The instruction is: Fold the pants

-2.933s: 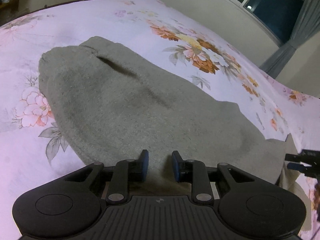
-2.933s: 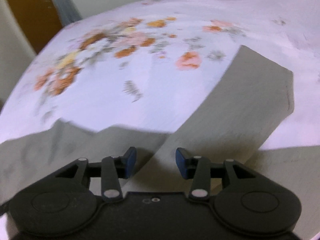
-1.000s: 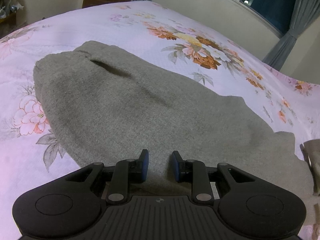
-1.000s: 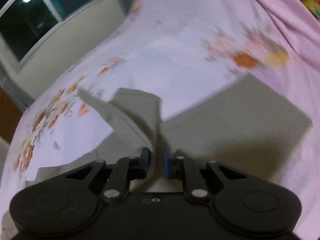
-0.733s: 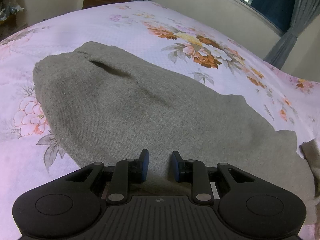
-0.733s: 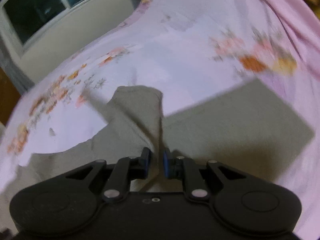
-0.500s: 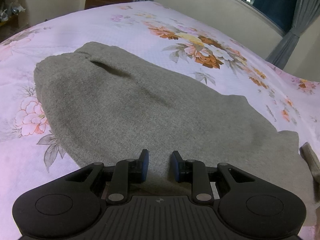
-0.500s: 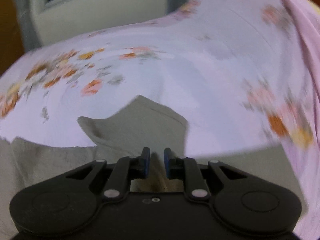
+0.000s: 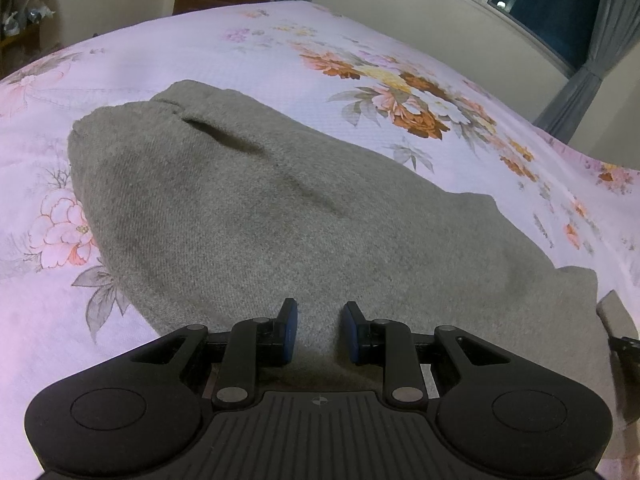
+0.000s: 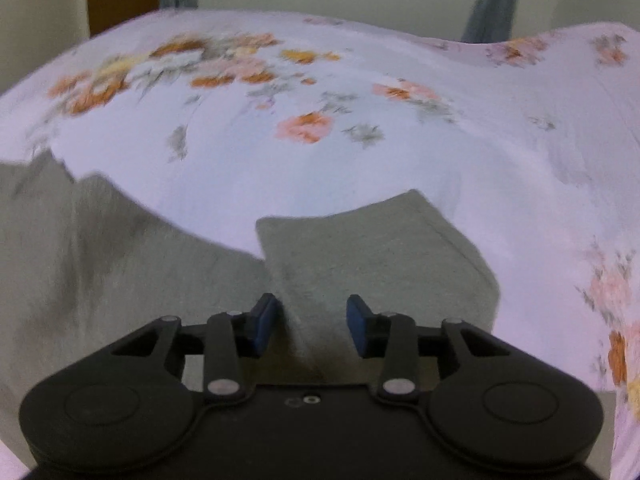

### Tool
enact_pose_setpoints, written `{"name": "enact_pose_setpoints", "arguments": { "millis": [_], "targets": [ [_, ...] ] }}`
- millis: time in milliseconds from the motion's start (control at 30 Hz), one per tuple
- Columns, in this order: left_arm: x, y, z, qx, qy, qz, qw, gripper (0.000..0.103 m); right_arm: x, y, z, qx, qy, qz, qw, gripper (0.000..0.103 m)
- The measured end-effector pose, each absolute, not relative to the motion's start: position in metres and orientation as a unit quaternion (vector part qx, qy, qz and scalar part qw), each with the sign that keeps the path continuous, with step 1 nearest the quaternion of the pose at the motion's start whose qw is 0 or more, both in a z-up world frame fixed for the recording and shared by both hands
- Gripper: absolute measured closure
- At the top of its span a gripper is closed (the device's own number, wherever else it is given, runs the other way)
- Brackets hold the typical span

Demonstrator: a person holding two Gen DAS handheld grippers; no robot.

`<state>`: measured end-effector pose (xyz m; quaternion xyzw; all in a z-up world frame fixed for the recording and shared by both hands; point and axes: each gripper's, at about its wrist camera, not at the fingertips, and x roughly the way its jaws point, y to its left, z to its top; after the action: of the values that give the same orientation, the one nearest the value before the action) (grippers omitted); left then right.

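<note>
Floral bedsheet fills both views, window and curtains behind. I see my left gripper with its fingers parted, a fold of grey pants bunched in the gap; whether they pinch it I cannot tell. Pants' long axis runs from the far-left end of the sheet toward its right side. My right gripper stands wide apart over a folded-back leg end, holding nothing. No containers seen.
</note>
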<state>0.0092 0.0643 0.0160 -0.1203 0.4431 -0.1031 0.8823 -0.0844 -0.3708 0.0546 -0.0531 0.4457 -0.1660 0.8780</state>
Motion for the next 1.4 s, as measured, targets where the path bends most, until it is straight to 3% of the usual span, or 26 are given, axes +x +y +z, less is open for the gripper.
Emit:
{"name": "enact_pose_setpoints", "arguments": {
  "millis": [100,133,167,200,467,600,833,933,1033,1133,1267,1400],
  "targets": [
    [0.009,0.064,0.016,-0.120,0.443,-0.102,0.882,0.077,-0.075,-0.369,0.048,-0.079,0.446,-0.176,0.874,0.067],
    [0.009,0.064,0.016,-0.120,0.443,-0.101,0.883,0.077,-0.072,-0.370,0.046,-0.082,0.448,-0.177,0.873,0.072],
    [0.009,0.064,0.017,-0.120,0.443,-0.102,0.882,0.077,-0.070,-0.371,0.046,-0.088,0.446,-0.178,0.873,0.092],
    [0.010,0.065,0.017,-0.119,0.443,-0.102,0.882,0.077,-0.072,-0.373,0.049,-0.080,0.439,-0.183,0.876,0.098],
    [0.011,0.062,0.017,-0.104,0.443,-0.109,0.883,0.077,-0.207,-0.444,0.127,0.188,0.255,-0.265,0.911,0.098],
    [0.011,0.060,0.019,-0.092,0.444,-0.113,0.884,0.077,-0.291,-0.474,0.125,0.270,0.199,-0.328,0.883,0.098],
    [0.014,0.051,0.022,-0.061,0.446,-0.114,0.886,0.077,-0.335,-0.491,0.063,0.295,0.258,-0.359,0.847,0.098],
    [0.013,0.050,0.023,-0.051,0.445,-0.114,0.887,0.077,-0.347,-0.494,0.048,0.335,0.246,-0.364,0.834,0.098],
    [0.013,0.048,0.024,-0.041,0.445,-0.114,0.887,0.077,-0.362,-0.485,0.046,0.353,0.229,-0.360,0.833,0.098],
    [0.013,0.045,0.023,-0.029,0.443,-0.115,0.889,0.077,-0.347,-0.488,0.041,0.316,0.271,-0.359,0.836,0.097],
    [0.007,0.045,0.027,-0.028,0.440,-0.108,0.891,0.077,-0.354,-0.497,0.051,0.333,0.248,-0.376,0.829,0.082],
    [-0.005,0.038,0.039,-0.042,0.434,-0.124,0.891,0.077,-0.362,-0.495,0.054,0.292,0.274,-0.388,0.830,0.086]
  ]
}}
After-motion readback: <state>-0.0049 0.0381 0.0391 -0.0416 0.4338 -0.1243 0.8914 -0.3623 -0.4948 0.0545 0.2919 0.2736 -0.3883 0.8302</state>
